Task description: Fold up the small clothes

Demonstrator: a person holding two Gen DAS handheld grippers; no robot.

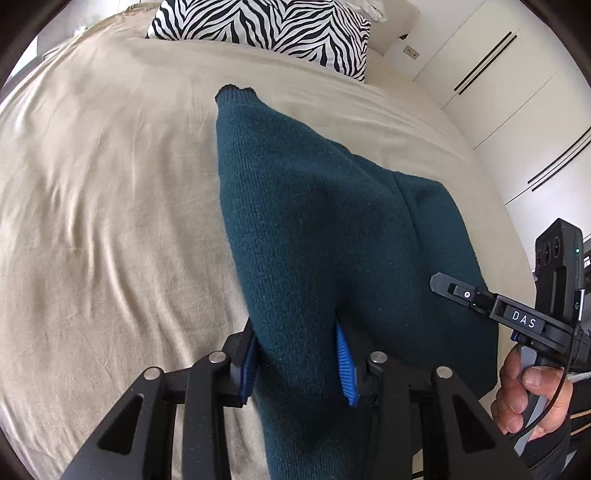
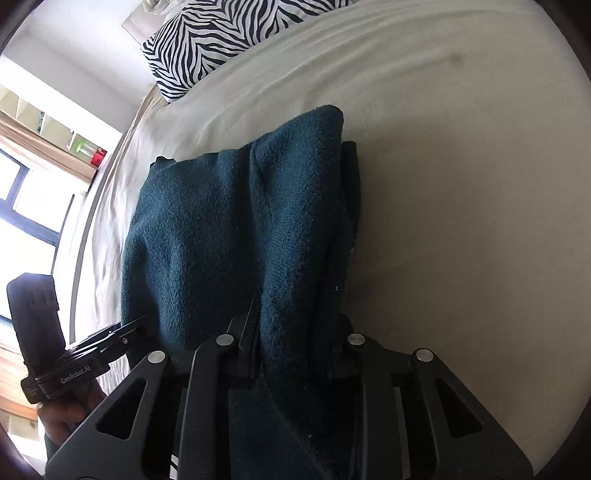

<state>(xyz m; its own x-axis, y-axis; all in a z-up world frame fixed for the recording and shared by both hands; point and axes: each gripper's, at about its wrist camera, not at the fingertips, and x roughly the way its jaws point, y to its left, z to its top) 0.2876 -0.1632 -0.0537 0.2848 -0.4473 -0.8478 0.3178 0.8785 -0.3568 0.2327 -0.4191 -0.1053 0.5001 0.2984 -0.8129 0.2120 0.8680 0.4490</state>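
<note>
Teal knit sweater (image 1: 295, 206) lies on beige-sheeted bed (image 1: 110, 206) below zebra pillow (image 1: 266, 26), near edge bunched and clamped in both left tool (image 1: 297, 365) and right tool (image 2: 295, 347).

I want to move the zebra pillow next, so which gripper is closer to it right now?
Left, though only slightly. The left gripper and the right gripper both clamp the near edge of the teal sweater, far below the zebra pillow, which lies nearer the left side.
</note>
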